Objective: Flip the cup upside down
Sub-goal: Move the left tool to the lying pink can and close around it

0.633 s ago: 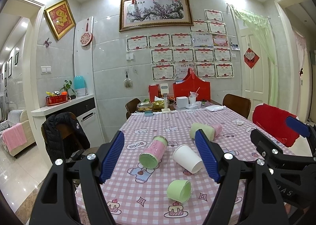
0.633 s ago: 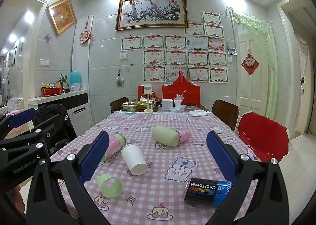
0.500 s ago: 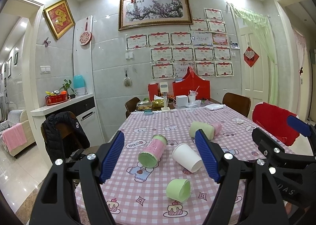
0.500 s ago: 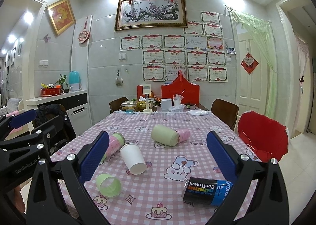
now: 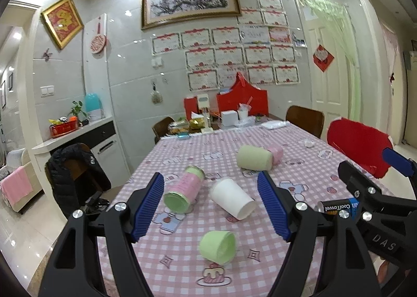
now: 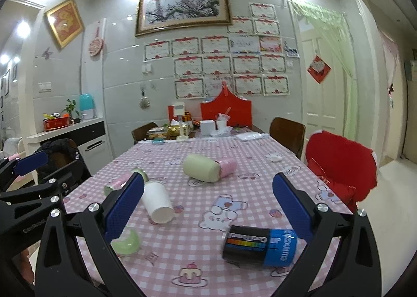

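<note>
A small green cup (image 5: 218, 246) lies on its side on the pink checked tablecloth (image 5: 182, 265), close in front of my open, empty left gripper (image 5: 211, 205). In the right wrist view the green cup (image 6: 126, 242) is partly hidden behind the left finger. A white paper cup (image 5: 232, 201) (image 6: 157, 204) lies on its side just beyond it. A black and blue can-shaped cup (image 6: 259, 246) lies on its side before my open, empty right gripper (image 6: 208, 208).
A pink tube with a green lid (image 5: 183, 190) and a pale green cup with a pink one (image 5: 256, 157) lie further back. Boxes and clutter (image 5: 229, 117) fill the table's far end. A red chair (image 5: 362, 146) stands right, a jacketed chair (image 5: 75, 174) left.
Both grippers have moved forward and lower toward the table; the cups look nearer and larger. The right view has shifted left over the black and blue cup. Nothing was grasped.
</note>
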Available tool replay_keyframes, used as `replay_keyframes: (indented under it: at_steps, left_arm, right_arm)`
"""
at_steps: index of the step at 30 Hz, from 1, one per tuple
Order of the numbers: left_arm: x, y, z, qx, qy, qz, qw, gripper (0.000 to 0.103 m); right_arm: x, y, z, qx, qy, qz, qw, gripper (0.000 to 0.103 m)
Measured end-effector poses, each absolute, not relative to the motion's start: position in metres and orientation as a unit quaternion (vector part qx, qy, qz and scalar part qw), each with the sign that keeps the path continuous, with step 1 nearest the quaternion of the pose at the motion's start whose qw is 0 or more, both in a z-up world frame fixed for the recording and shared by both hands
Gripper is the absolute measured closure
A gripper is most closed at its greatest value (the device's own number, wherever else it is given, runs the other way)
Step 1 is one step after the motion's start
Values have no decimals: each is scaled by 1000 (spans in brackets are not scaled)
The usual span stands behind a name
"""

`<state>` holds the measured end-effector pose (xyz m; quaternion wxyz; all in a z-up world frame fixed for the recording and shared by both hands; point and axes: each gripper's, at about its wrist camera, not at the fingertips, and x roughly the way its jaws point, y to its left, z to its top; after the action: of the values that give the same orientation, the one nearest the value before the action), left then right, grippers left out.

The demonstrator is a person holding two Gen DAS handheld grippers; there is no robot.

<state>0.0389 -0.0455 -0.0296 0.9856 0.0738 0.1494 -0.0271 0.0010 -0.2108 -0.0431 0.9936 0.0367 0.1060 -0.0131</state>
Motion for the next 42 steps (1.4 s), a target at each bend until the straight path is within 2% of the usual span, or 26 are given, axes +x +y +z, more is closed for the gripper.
replay_keyframes:
  at_steps: [18, 28, 35, 42]
  left_arm:
    - [143, -127, -83, 86, 294, -122, 944, 30]
    - [151, -168, -106, 82, 339, -193, 917, 30]
    - [148, -149, -93, 73, 333, -172, 924, 30]
    - [181, -84, -74, 51, 337, -112, 933, 30]
  right_arm:
    - [52, -292, -82, 97, 191, -81, 973, 8]
    - [46, -326, -84, 115, 199, -112, 967, 8]
    - [53, -315, -81, 119, 211, -91, 966, 8]
    - [97, -256, -64, 89, 230, -36, 968, 8]
